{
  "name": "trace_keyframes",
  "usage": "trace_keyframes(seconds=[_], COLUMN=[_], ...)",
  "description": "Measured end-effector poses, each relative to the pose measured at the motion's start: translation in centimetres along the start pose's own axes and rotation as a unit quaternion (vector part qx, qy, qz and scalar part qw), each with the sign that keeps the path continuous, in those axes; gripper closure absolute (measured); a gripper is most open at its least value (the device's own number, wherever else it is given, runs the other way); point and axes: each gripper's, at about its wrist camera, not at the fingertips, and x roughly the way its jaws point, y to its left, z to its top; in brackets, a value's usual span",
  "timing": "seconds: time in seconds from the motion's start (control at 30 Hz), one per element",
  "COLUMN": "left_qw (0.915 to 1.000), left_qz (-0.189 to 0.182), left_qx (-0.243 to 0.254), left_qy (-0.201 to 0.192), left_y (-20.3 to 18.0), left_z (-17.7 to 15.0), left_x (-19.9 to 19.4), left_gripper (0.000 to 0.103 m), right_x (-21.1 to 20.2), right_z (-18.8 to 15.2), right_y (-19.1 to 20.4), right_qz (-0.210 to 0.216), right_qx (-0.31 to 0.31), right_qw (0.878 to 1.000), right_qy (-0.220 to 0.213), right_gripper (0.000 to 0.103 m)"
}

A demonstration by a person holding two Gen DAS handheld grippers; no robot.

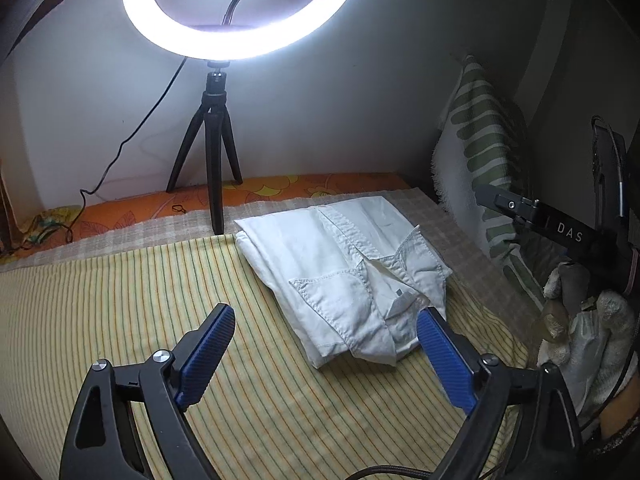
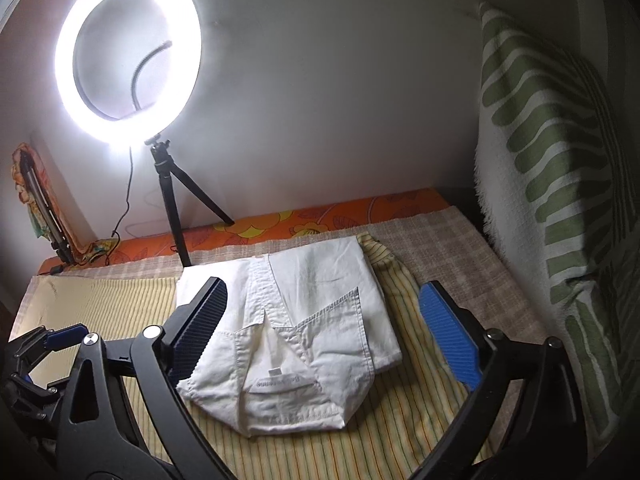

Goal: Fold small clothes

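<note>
With both tools tipped downward over the bed, I hold my left gripper with its blue pads spread wide and nothing between them, hanging above the striped yellow sheet; its right pad sits just before the near hem of the folded white shirt. From the right wrist view, my right gripper is spread just as wide, the folded shirt lying below and between its fingers without either pad pressing on it. The shirt lies flat, collar end and label toward me, its long axis running away toward the wall and slanting a little to the left. Beyond it stands a lit ring light on a small black tripod, and a green-patterned cloth hangs at the right. No containers show
</note>
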Motion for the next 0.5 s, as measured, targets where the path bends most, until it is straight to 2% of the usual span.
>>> trace_keyframes(seconds=[0.2, 0.5], left_qw=[0.9999, 0.9987], left_qz=[0.002, 0.014], left_qx=[0.001, 0.011], left_qy=[-0.014, -0.048], left_y=[-1.3, -2.3], left_z=[-1.3, -4.2], left_x=[-4.2, -11.4], left_gripper=[0.004, 0.000], right_x=[-4.1, -9.7], right_z=[-0.7, -3.6], right_y=[1.3, 4.4], right_qz=[0.012, 0.003], right_qx=[0.002, 0.004], right_qw=[1.000, 1.000], right_qy=[-0.006, -0.007], right_gripper=[0.000, 0.000])
